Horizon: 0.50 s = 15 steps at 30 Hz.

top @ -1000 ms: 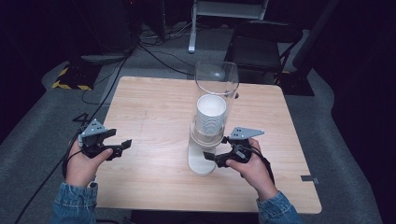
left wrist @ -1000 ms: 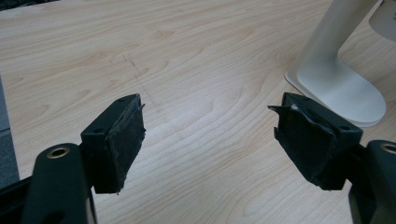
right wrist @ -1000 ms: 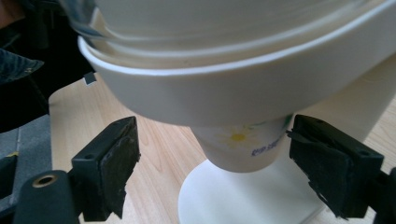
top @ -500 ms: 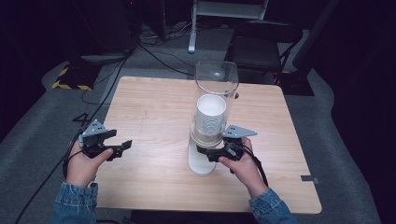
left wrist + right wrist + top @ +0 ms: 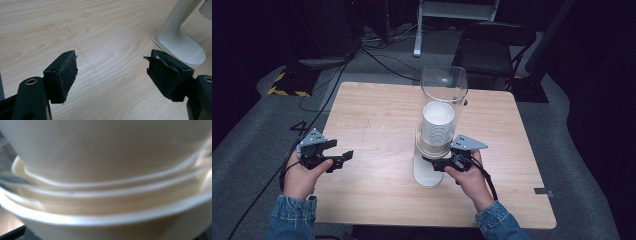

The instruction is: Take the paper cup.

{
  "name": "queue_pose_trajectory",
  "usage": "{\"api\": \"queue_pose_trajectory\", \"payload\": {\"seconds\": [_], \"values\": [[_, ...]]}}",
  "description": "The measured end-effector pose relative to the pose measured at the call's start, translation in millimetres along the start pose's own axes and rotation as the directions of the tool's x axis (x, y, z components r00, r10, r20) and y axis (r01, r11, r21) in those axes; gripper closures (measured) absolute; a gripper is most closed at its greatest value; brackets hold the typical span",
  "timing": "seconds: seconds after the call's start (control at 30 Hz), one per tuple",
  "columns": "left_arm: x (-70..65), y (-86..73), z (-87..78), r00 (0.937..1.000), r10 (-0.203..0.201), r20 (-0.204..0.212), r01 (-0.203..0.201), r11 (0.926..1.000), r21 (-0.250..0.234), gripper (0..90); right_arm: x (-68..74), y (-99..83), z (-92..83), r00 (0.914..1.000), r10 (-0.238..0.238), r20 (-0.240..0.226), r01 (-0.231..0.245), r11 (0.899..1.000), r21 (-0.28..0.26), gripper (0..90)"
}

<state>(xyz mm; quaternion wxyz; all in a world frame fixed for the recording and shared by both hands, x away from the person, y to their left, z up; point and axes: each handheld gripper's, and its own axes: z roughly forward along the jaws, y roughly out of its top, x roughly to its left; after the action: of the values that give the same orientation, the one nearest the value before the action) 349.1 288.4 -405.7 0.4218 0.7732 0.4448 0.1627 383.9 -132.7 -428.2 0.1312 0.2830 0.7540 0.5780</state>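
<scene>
I am watching my right hand (image 5: pixel 469 177) reaching in level from the near right of the cup dispenser (image 5: pixel 437 137), its right tool (image 5: pixel 437 162) just having been closing on the lowest paper cup (image 5: pixel 105 225) under the stack (image 5: pixel 438 127); whether the pads are pressing it I cannot tell. Well left of the dispenser, my left hand (image 5: pixel 302 175) is holding the left tool (image 5: pixel 339 161) low over the surface (image 5: pixel 377 120), jaws spread with nothing between. Beyond the dispenser's clear tube (image 5: pixel 444 85), a dark chair (image 5: pixel 492 50) is standing on the floor.
</scene>
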Motion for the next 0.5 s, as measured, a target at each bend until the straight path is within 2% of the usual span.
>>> {"api": "queue_pose_trajectory", "payload": {"seconds": [0.5], "values": [[-1.4, 0.0, -0.8, 1.0, -0.003, 0.005, 0.003, 1.0, 0.0, 23.7, 1.9, -2.8, -0.9, 1.0, 0.001, 0.008, -0.001, 1.0, 0.006, 30.2]]}}
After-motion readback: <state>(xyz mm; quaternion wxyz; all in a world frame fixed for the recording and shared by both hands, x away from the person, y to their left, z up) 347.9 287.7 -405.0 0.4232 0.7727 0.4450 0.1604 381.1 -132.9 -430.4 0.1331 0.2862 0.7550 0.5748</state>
